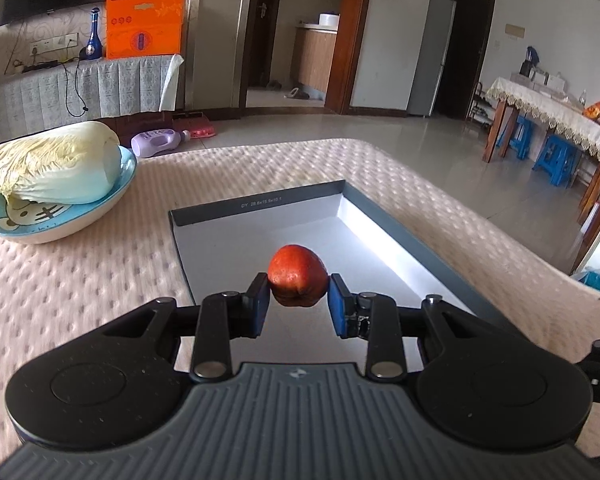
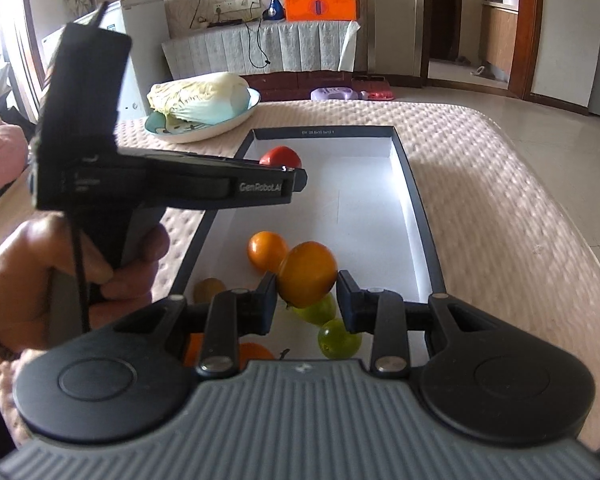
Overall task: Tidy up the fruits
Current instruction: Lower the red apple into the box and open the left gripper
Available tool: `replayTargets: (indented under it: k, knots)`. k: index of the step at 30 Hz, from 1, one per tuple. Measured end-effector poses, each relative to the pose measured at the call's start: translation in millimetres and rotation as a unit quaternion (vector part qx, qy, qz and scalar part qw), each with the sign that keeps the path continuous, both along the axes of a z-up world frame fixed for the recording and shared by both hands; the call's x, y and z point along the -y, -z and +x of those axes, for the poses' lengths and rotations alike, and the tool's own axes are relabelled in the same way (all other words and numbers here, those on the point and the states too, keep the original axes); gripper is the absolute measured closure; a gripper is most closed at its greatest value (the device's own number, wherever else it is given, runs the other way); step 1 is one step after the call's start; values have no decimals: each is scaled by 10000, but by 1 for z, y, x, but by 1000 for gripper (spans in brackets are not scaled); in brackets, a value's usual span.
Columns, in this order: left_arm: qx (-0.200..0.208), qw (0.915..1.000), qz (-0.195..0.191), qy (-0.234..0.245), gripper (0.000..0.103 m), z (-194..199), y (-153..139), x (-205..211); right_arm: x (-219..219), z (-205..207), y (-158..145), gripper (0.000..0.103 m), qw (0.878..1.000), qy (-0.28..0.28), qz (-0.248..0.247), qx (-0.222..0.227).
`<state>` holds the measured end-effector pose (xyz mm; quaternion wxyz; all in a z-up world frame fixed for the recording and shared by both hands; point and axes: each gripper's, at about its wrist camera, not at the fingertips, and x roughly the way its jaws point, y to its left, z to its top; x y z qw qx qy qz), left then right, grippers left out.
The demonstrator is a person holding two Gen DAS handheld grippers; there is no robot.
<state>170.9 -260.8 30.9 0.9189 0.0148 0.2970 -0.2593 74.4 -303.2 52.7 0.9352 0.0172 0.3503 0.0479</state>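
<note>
My left gripper (image 1: 298, 285) is shut on a red fruit (image 1: 298, 275) and holds it above the near part of a shallow grey box (image 1: 260, 210) with a white floor. From the right wrist view the same red fruit (image 2: 281, 157) shows past the left gripper's body (image 2: 172, 184), over the box's far left. My right gripper (image 2: 306, 285) is shut on an orange fruit (image 2: 307, 274) over the box's (image 2: 416, 208) near end. Below lie another orange (image 2: 266, 251), two green fruits (image 2: 338, 338), a brown kiwi (image 2: 208, 289) and orange pieces partly hidden.
A blue plate (image 1: 64, 220) with a napa cabbage (image 1: 52, 162) sits on the padded table (image 1: 420, 184) at the far left; it also shows in the right wrist view (image 2: 202, 98). The table edge runs along the right. A hand (image 2: 72, 272) holds the left gripper.
</note>
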Motion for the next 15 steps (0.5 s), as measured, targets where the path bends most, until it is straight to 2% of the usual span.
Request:
replayTargets:
  k: [15]
  knots:
    - [117,9999,112,-49,66,19,5,3,-10,3,3,68,9999,-102,-15,-70]
